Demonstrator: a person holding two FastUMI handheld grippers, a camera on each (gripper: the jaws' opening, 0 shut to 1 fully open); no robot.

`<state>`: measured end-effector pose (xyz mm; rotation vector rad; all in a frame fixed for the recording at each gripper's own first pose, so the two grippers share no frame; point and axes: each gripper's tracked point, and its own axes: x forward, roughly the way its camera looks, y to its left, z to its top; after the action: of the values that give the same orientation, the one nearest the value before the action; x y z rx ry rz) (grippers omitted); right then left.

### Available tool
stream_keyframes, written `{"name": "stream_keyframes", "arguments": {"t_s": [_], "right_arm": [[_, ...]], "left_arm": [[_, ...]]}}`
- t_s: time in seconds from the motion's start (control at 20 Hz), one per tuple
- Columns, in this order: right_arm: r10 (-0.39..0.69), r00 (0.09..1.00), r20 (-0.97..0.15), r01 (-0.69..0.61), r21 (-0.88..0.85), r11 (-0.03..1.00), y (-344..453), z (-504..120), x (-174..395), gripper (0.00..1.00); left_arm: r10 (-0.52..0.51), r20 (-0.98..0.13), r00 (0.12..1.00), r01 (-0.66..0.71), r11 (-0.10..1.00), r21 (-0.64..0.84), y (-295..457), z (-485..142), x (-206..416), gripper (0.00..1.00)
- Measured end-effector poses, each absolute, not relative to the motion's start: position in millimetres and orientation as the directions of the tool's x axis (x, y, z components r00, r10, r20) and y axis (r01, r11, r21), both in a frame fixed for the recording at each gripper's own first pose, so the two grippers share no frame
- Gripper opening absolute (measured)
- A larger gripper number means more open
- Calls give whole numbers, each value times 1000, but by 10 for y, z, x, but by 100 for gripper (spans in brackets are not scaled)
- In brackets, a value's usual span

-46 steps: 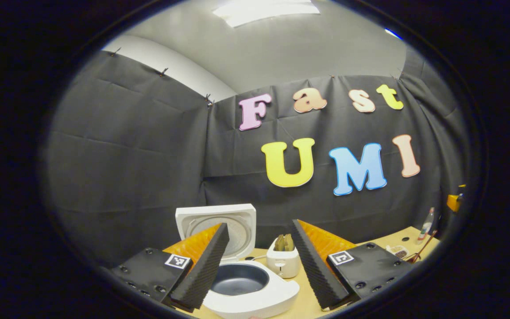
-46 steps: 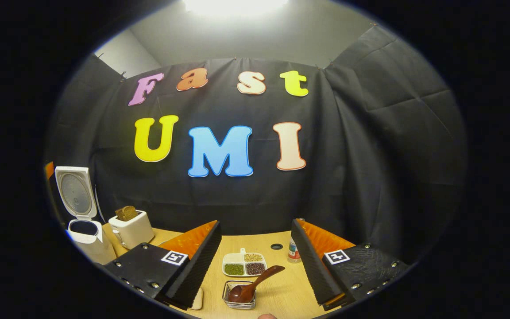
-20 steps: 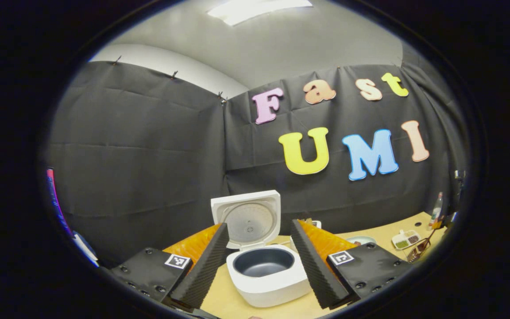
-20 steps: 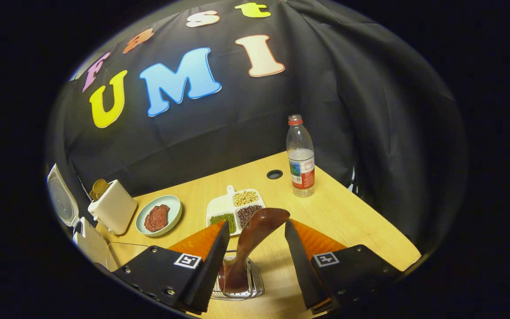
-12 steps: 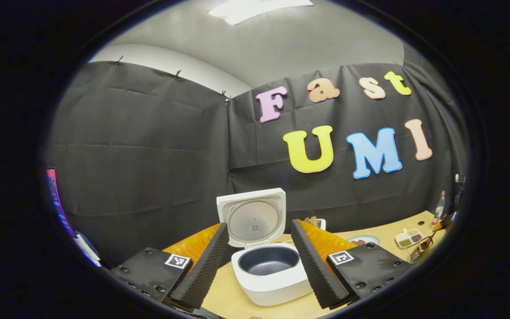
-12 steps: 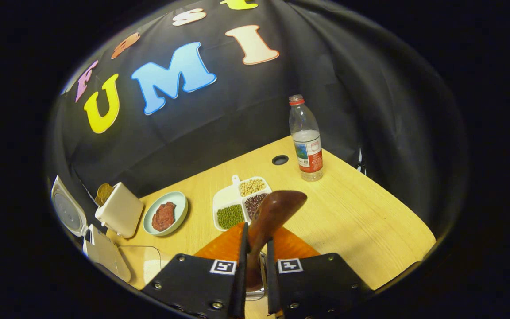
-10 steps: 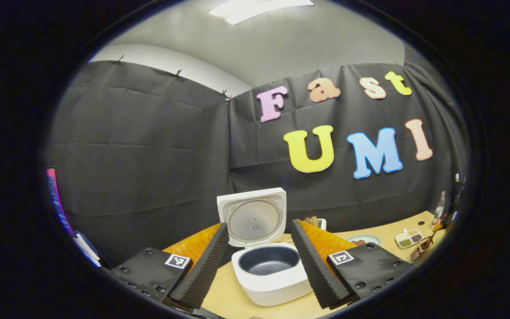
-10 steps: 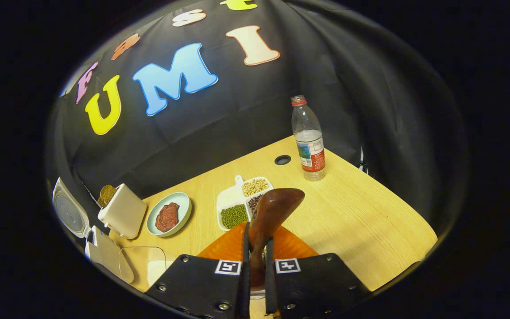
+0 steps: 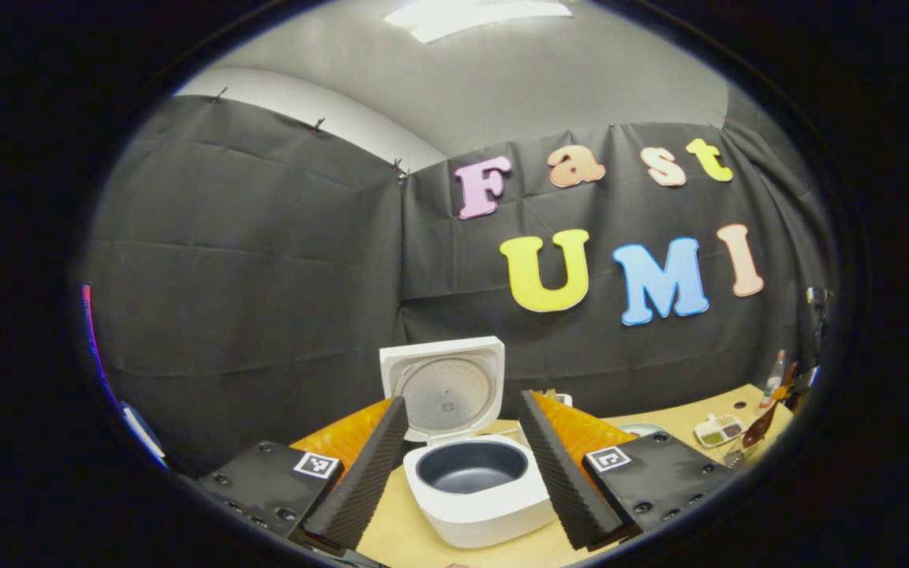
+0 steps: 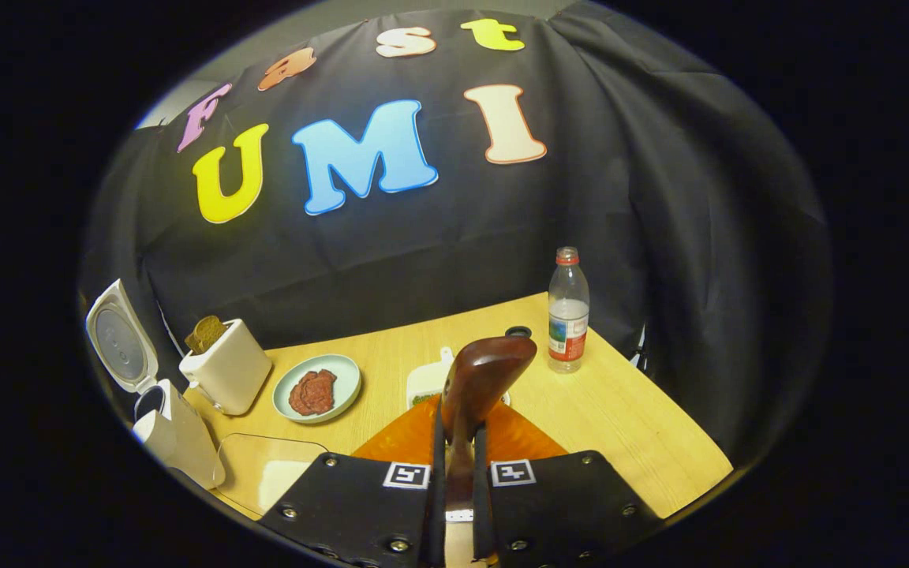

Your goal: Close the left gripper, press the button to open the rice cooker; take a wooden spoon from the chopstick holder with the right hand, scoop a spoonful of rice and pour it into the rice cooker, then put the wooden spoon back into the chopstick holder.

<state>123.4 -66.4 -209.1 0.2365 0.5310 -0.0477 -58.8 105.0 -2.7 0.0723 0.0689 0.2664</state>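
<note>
The white rice cooker (image 9: 476,505) stands open, lid (image 9: 443,386) upright, dark inner pot (image 9: 470,465) bare. My left gripper (image 9: 462,404) hangs open just in front of it, the pot showing between its fingers. My right gripper (image 10: 454,426) is shut on the handle of the wooden spoon (image 10: 486,371), whose bowl points up and forward above the table. The same spoon (image 9: 758,430) appears small at the far right of the left gripper view, above the wire chopstick holder (image 9: 735,454). The cooker (image 10: 174,442) sits at the left edge of the right gripper view.
On the wooden table (image 10: 628,426) stand a white toaster (image 10: 226,371) with bread, a plate (image 10: 316,388) of reddish food, a divided bean dish (image 10: 423,386) partly behind the spoon, and a water bottle (image 10: 567,312). A clear container (image 10: 265,465) with white contents lies beside the cooker.
My right gripper closed on the spoon handle and has lifted it up out of the holder, which has dropped out of its view. The left gripper has barely shifted.
</note>
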Motion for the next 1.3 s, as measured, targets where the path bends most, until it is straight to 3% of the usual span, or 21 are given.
{"name": "stream_keyframes", "arguments": {"t_s": [0.85, 0.95, 1.1, 1.2, 1.25, 1.3], "right_arm": [[124, 888, -442, 35, 334, 942, 199, -1518, 1030, 14], [147, 886, -439, 15, 345, 939, 354, -1519, 1006, 14], [167, 883, -439, -10, 338, 941, 586, -1564, 976, 14], [175, 877, -449, -20, 328, 944, 709, -1632, 968, 14], [176, 873, -454, -23, 323, 946, 774, -1681, 970, 14], [176, 871, -459, -27, 313, 949, 827, -1735, 978, 14]], "left_arm": [[248, -88, 965, -246, 969, 35, 1539, -215, -631, 100], [253, -90, 963, -250, 967, 41, 1617, -230, -659, 92], [257, -94, 962, -254, 966, 42, 1737, -257, -682, 100], [260, -96, 961, -256, 966, 47, 1822, -270, -702, 92], [261, -98, 960, -257, 965, 50, 1863, -281, -720, 100], [264, -99, 959, -260, 964, 52, 1909, -288, -727, 100]]}}
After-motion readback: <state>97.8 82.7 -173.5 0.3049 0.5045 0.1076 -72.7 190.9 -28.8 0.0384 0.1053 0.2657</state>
